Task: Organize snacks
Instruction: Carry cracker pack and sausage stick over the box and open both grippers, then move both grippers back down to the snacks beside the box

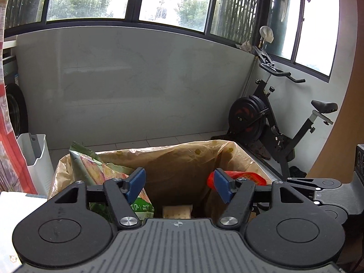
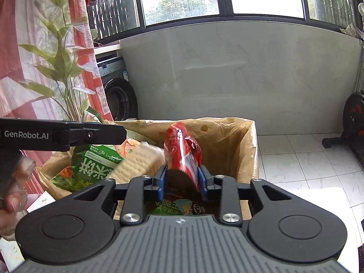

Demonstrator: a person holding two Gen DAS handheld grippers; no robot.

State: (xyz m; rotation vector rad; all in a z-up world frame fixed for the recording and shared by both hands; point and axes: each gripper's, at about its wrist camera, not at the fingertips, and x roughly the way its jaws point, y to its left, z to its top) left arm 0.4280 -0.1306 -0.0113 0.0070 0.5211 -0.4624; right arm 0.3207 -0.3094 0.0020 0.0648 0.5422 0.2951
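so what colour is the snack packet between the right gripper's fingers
Red, with a shiny clear wrapper; the snack packet shows best in the right wrist view.

hidden: green snack bag point(image 1: 141, 207) lower part, behind left gripper point(image 1: 179, 184) | cracker pack point(image 1: 177, 211) mostly hidden | exercise bike point(image 2: 355, 122) cut off at the frame's right edge

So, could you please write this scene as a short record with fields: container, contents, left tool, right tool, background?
container: cardboard box lined with a plastic bag
contents: green snack bag, cracker pack, red snack packet
left tool: open, nothing between the pads, above the box
right tool: red snack packet stands between the pads; grip unclear
background: washing machine, exercise bike, windows
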